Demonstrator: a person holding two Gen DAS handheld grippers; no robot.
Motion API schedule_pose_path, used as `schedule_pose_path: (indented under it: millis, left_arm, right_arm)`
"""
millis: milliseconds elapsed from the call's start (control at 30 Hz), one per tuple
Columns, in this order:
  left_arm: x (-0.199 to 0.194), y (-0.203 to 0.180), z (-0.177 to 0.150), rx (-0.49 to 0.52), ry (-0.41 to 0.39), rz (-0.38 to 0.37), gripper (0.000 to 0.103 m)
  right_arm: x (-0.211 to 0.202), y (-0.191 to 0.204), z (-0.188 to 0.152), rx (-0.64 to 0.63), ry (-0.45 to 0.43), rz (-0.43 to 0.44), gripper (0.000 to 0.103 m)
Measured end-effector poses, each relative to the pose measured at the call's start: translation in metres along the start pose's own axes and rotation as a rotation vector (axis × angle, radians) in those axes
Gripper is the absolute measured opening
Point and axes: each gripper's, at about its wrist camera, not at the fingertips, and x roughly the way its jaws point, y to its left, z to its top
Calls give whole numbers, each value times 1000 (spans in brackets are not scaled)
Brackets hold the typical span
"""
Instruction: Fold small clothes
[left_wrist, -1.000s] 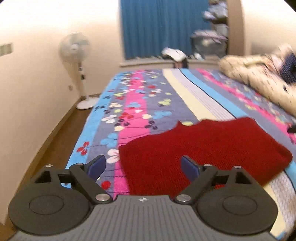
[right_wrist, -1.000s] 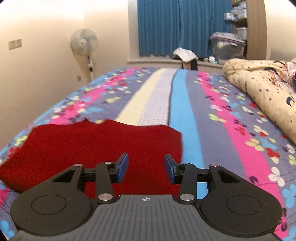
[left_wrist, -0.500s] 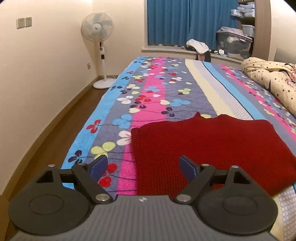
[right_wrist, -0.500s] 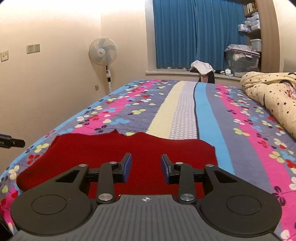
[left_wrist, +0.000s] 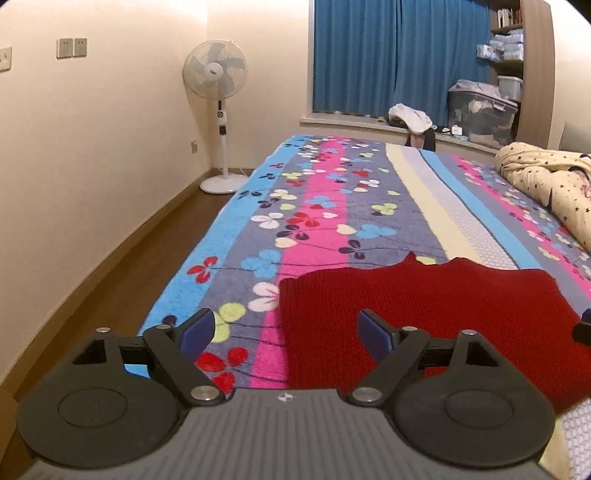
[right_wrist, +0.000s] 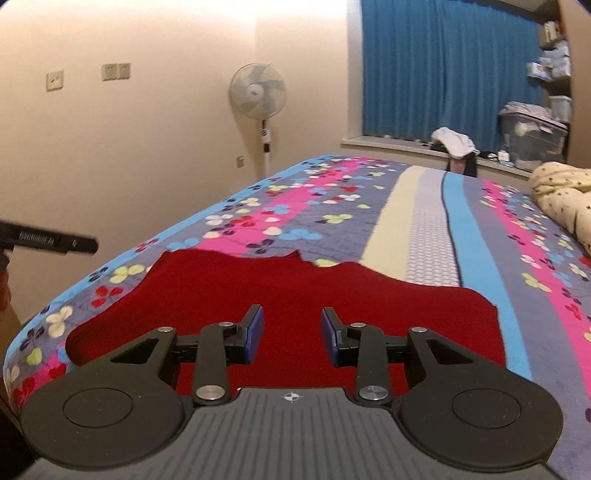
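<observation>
Left wrist | red knit garment (left_wrist: 461, 314) – flat, seemingly folded | floral bedspread (left_wrist: 314, 206)

Dark red knit garment (left_wrist: 436, 317); bedspread (left_wrist: 325, 206) striped pink, blue, grey, cream with multicolour clover flowers; blue curtains (right_wrist: 443, 70); cream star-print quilt (left_wrist: 546, 184).

A floral striped bedspread (left_wrist: 317, 206) covers the bed. At eleven o'clock a white pedestal fan (left_wrist: 216, 74) stands by the wall; blue curtains (left_wrist: 399, 55) hang at twelve; a star-print quilt (left_wrist: 546, 184) lies bunched at two.
</observation>
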Motion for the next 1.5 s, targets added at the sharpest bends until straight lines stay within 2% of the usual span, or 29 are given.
schedule_pose_path:
  millis: [167,267,467,633,700,800,867,1067,1167,1300,1400,1500]
  left_arm:
    - [9,8,0,-45,64,9,89]
    - [12,9,-2,-41,96,-15,89]
    - [17,20,-3,-40,125,16,89]
    - [23,31,-5,-63,166,41,89]
    - [26,34,-5,-70,182,47,89]
    - [30,35,-7,-75,204,55,89]
    - [33,34,-7,-71,208,59,89]
    - [42,27,-5,-50,221,62,89]
    - [47,26,-3,-71,232,58,89]
    - [52,25,-2,-98,249,42,89]
    - [56,22,-2,-92,263,37,89]
    - [59,18,-3,-76,272,44,89]
  right_arm:
    - [5,29,-3,-92,-4,41,35]
    - [12,46,-6,-145,3,77,6]
    - [26,87,-16,-211,10,175,6]
    - [37,134,-33,-341,-2,258,15]
    - [42,149,-40,-392,-7,280,22]
    - [52,168,-48,-450,-5,299,27]
    - [60,175,-51,-491,-1,309,30]
    - [69,180,-54,-542,40,373,45]
    - [72,187,-61,-595,47,389,46]
    - [82,195,-68,-659,66,360,46]
    - [85,201,-72,-709,67,361,50]
    - [86,203,-70,-720,67,362,48]
